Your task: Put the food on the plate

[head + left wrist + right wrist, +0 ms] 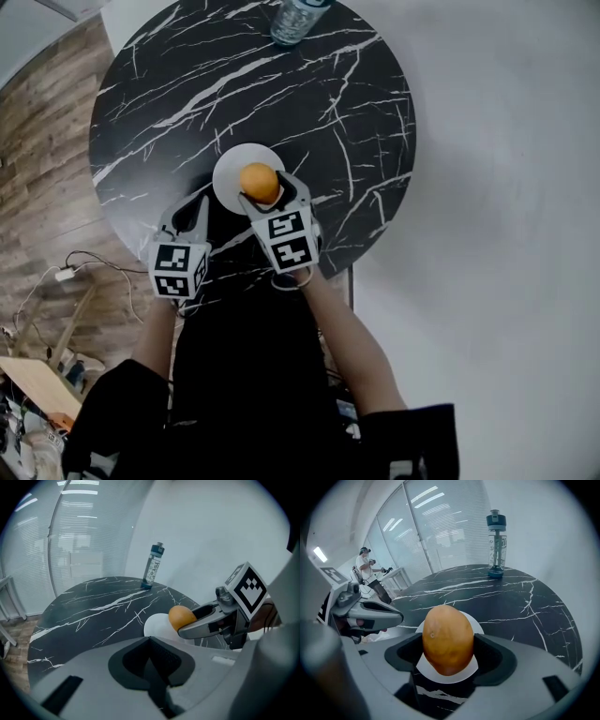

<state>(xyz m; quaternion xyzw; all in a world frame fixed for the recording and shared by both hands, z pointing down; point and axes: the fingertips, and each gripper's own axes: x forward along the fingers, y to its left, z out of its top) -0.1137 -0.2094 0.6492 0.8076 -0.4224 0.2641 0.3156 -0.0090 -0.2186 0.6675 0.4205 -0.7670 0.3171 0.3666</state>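
An orange-brown, potato-like food (pixel 260 182) hangs just above a small white plate (pixel 231 174) on the round black marble table (pixel 328 94). My right gripper (pixel 268 192) is shut on the food (pixel 447 639), with the plate (pixel 477 626) showing behind and beneath it. In the left gripper view the food (pixel 181 617) sits at the tips of the right gripper (pixel 196 620), over the plate (pixel 156 623). My left gripper (pixel 187 216) is to the plate's left near the table's front edge. Its jaws (pixel 151 665) meet with nothing between them.
A clear water bottle (pixel 295 19) with a blue cap stands upright at the table's far edge, also seen as the bottle (pixel 153 566) and the bottle (pixel 497 545). Wooden floor and cables lie left of the table. A person (pixel 363 564) stands far off behind glass.
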